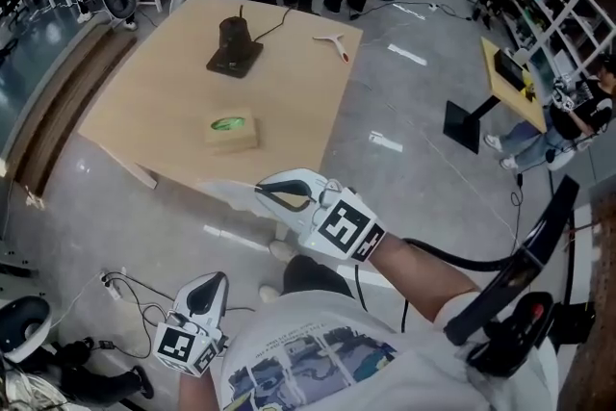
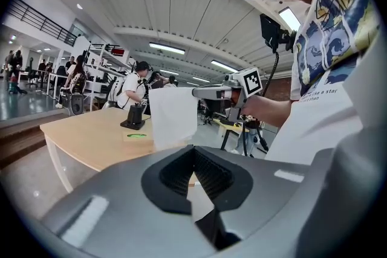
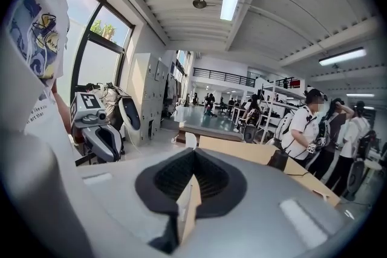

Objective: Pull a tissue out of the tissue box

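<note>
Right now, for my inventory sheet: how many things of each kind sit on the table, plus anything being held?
Tissue box: 1
Black stand: 1
White T-shaped item: 1
Tissue, held in the right tool: 1
Total: 4

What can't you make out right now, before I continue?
- Tissue, right gripper view: mostly hidden behind the right gripper; only an edge shows between its jaws.
- Tissue box, head view: too small to tell what its slot holds.
- White item on the table: too small to identify.
</note>
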Tool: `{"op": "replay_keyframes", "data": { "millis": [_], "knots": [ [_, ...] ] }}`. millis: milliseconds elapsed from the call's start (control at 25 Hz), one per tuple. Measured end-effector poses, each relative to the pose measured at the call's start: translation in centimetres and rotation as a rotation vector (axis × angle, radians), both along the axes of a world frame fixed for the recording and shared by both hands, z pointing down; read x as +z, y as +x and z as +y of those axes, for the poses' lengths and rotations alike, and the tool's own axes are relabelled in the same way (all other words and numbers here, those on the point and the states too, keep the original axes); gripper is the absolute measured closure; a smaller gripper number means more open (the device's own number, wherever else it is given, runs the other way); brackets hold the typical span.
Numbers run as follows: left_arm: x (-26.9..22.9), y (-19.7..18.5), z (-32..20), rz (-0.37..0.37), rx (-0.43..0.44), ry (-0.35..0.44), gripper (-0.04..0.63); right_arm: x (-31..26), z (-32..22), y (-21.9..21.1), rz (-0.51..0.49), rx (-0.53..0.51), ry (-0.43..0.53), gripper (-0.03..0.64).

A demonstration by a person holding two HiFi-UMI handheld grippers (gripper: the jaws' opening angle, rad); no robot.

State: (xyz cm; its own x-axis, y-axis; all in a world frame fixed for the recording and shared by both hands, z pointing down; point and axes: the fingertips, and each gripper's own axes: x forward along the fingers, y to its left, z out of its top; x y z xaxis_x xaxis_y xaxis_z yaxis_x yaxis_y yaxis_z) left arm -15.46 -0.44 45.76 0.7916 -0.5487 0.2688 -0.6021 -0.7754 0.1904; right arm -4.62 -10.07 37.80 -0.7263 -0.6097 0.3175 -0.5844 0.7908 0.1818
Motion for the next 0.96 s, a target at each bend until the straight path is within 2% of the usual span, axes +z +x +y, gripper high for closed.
{"op": "replay_keyframes", "data": {
  "millis": [360,960],
  "knots": [
    [-0.1,0.4,-0.4,0.011,0.03,0.0,0.594,-0.8,0.6,0.4,-0.016,0.013,0.005,0.614],
    [0.5,0.0,-0.9,0.013,0.023,-0.007,0.594,-1.7,0.7,0.0,-0.014,0.007,0.026,0.614]
  ]
}}
